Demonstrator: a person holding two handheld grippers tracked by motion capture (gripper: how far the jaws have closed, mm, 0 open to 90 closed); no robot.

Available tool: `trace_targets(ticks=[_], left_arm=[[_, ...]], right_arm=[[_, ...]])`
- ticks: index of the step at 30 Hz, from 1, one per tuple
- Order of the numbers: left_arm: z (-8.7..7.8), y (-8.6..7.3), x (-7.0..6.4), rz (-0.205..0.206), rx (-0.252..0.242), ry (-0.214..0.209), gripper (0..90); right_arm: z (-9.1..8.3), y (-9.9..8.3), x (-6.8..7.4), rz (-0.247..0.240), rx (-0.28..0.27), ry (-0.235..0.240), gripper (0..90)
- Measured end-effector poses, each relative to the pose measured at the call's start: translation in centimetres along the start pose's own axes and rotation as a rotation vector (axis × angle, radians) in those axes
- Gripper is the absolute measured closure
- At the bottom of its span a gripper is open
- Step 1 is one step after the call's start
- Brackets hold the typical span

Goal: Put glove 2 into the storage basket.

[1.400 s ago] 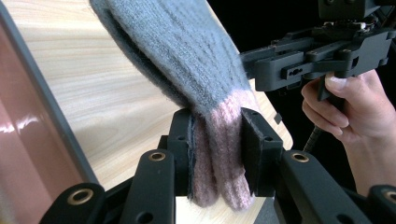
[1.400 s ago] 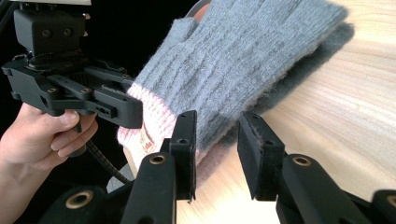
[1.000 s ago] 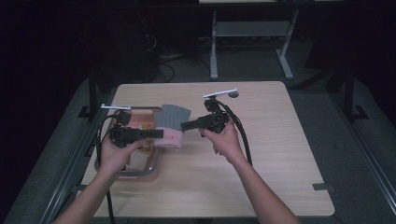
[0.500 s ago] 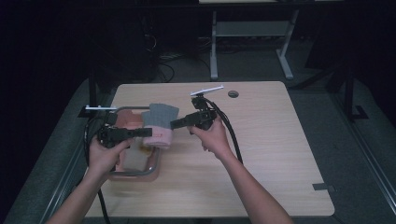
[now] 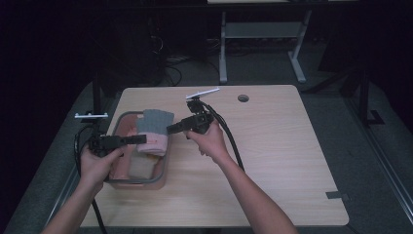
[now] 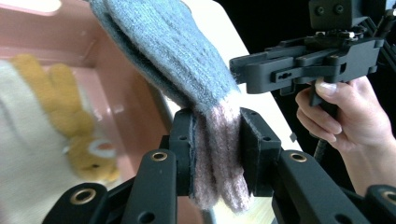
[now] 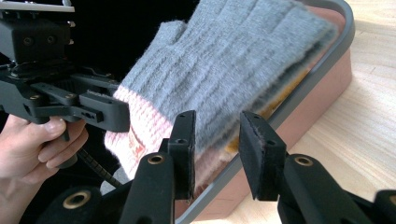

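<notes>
Here, the left gripper [image 6: 215, 154] is clamped on the pink cuff of a knitted glove [image 6: 187, 70], whose grey body extends away from the jaws and over a pink bin [image 6: 116, 93]. In the high view the glove [image 5: 155, 131] hangs above the right side of the bin [image 5: 160, 170], which sits on the left part of the wooden tabletop [image 5: 272, 161]. The right gripper [image 7: 215, 144] stands just beside the glove [image 7: 233, 60], its jaws moderately apart with nothing between them; the grey fabric lies beyond the jaws, not in their gap. From the high view the right gripper [image 5: 170, 129] points leftward toward the glove, while the left gripper [image 5: 141, 139] points rightward, held by the left hand [image 5: 97, 163] at the tabletop's left edge. Inside the bin lie a white cloth [image 6: 28, 154] and a yellow-orange soft item [image 6: 79, 135], partly blurred. A grey rim [image 7: 327, 51] edges the bin [image 7: 303, 93].
</notes>
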State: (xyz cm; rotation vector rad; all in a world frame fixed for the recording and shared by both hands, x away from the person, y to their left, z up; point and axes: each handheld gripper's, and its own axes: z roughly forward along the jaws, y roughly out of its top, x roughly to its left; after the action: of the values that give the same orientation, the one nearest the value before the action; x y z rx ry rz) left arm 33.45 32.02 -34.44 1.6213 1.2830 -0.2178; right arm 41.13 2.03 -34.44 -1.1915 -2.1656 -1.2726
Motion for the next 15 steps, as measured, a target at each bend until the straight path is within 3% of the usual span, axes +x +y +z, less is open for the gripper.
trace_targets(ticks=[7, 15], left_arm=[[-0.7, -0.3, 1.1, -0.020, -0.004, 0.014, 68.8], [-1.2, -0.9, 3.2, -0.058, 0.016, 0.070, 68.8]], right_arm=[[0.3, 0.0, -0.2, 0.005, 0.009, -0.009, 65.2], [0.1, 0.0, -0.3, -0.007, 0.013, -0.024, 64.7]])
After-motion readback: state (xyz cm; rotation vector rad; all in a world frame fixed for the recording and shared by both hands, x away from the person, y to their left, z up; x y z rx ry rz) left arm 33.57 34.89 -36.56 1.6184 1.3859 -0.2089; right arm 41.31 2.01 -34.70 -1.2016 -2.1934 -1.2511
